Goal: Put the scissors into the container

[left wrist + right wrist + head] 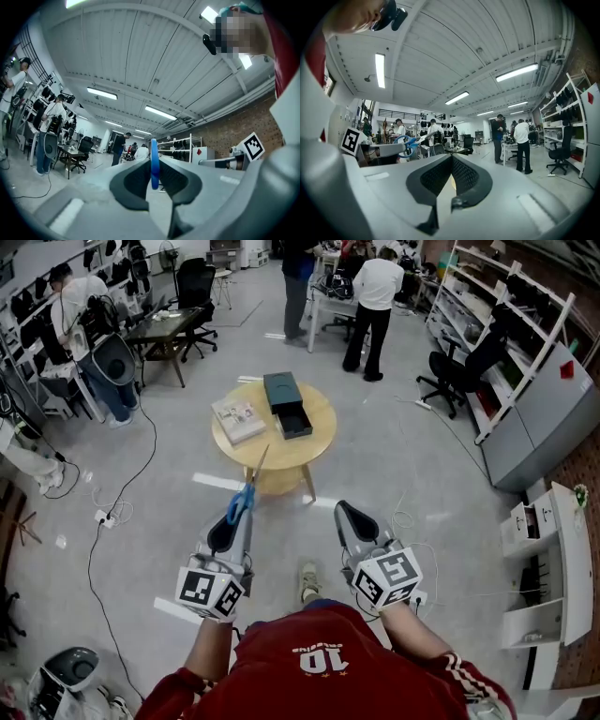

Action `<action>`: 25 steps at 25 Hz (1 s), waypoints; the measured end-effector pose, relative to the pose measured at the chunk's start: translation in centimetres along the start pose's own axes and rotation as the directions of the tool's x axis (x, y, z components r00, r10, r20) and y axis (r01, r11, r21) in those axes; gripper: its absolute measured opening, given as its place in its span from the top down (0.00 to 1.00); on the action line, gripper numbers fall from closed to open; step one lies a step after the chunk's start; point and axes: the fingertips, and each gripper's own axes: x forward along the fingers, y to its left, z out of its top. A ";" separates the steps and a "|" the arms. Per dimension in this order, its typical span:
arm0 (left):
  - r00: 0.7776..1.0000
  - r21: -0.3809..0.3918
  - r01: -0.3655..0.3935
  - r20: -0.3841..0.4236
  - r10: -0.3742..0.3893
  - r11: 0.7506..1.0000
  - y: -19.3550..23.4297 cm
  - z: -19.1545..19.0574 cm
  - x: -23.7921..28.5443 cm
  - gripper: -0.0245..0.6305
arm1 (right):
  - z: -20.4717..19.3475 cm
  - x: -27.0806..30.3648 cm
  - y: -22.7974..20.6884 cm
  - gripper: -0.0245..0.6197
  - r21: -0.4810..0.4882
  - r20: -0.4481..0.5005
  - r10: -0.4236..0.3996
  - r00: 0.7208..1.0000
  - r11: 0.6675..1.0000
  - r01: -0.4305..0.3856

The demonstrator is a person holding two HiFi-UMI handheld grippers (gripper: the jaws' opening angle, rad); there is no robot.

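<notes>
A pair of blue-handled scissors (246,491) is in my left gripper (240,512), which is shut on the handle; the blades point ahead toward the round wooden table (232,447). In the left gripper view the blue handle (154,164) stands edge-on, pinched between the pads. A dark grey container (285,401) with its drawer pulled open sits on the table, some way beyond both grippers. My right gripper (348,515) is held beside the left one, shut and holding nothing. From the right gripper view I see the scissors (407,142) at the left.
A flat printed box (239,418) lies on the table left of the container. Cables (122,493) trail over the floor at the left. Office chairs, desks and standing people fill the far end; shelving (525,343) and white cabinets line the right side.
</notes>
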 end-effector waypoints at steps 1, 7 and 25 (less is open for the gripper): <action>1.000 0.004 -0.001 -0.001 0.001 1.000 0.1 0.0 0.2 0.88 | 0.0 0.3 0.0 0.98 -0.001 -0.003 0.007 1.000 1.000 -0.007; 1.000 0.005 -0.020 -0.017 0.020 1.000 0.9 -0.2 1.2 0.88 | 0.0 2.7 -0.4 0.98 0.012 -0.011 0.056 0.998 0.998 -0.056; 0.999 0.010 -0.037 -0.040 0.037 0.999 7.0 -0.6 12.6 0.88 | 1.8 14.9 -7.8 0.98 0.035 0.005 0.144 0.990 0.989 -0.144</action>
